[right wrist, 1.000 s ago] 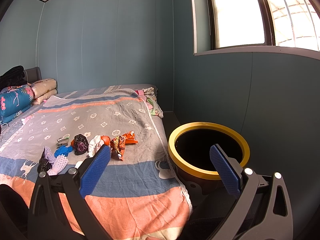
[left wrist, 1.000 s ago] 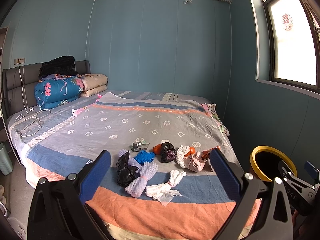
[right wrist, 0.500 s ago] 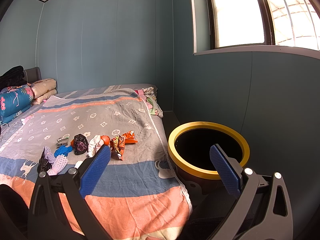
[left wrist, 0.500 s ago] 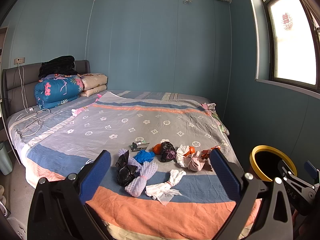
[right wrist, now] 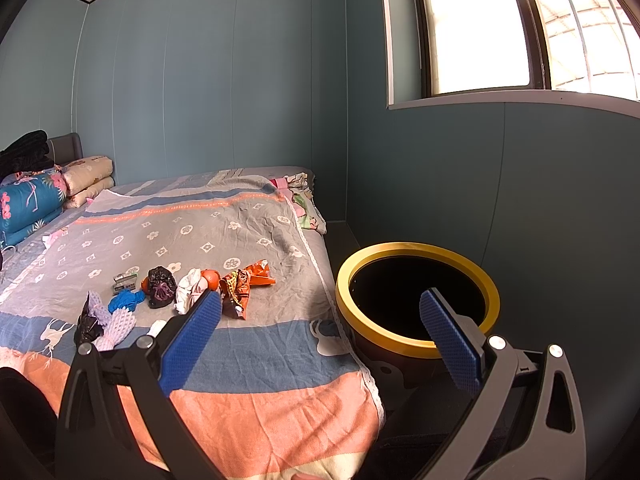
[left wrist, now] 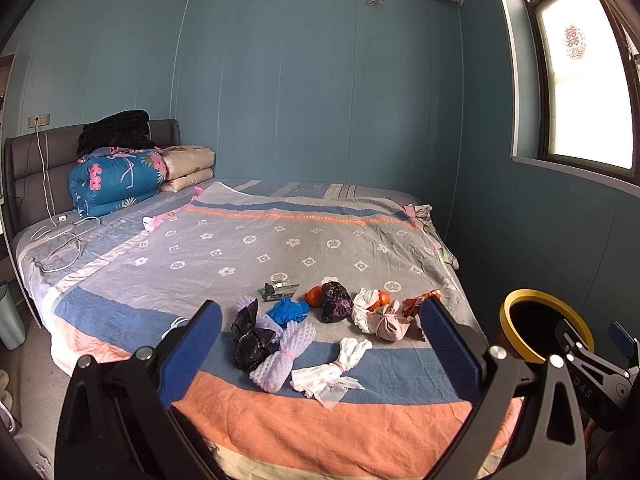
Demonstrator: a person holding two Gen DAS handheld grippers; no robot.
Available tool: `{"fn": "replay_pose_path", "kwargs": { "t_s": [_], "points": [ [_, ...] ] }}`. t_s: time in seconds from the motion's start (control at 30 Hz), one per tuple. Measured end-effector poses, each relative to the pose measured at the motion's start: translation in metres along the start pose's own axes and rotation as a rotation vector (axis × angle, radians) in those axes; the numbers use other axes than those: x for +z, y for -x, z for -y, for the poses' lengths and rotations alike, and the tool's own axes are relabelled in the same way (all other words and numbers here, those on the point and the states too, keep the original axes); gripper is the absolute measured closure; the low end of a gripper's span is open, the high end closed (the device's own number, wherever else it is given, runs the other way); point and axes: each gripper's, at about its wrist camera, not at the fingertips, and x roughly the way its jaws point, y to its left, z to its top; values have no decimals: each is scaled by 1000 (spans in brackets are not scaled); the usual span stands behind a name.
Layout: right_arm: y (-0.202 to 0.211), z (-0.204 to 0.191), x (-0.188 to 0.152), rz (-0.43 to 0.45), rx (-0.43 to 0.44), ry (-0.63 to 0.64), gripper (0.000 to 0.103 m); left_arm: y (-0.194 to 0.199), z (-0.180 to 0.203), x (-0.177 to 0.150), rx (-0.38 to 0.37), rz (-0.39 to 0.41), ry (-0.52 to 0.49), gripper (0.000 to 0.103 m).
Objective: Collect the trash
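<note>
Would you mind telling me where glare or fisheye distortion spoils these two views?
Left wrist view: the window is blown out white and the walls bow, but the trash on the bed stays sharp. Right wrist view: window overexposed too; the bin interior reads pure black.

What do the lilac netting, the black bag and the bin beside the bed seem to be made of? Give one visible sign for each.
Lilac netting: probably soft foam mesh, matt; it shows a bumpy, puffy lattice, tied at the middle.
Black bag: likely thin plastic film, glossy; it crinkles and catches highlights.
Bin: probably hard plastic, with a smooth yellow rim over a dark body; metal cannot be ruled out.
</note>
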Motion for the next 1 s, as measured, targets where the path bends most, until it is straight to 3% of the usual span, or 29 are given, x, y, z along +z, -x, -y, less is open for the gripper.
{"fn": "replay_pose_path", "kwargs": {
  "t_s": [0.8, 1.0],
  "points": [
    [-2, -1, -2, -17, 5, 1, 7, -2, -1, -7, 11, -4, 7, 7],
    [-17, -3, -9, -48, 23, 6, 7, -21, -15, -6, 28, -66, 55, 7]
  ]
}}
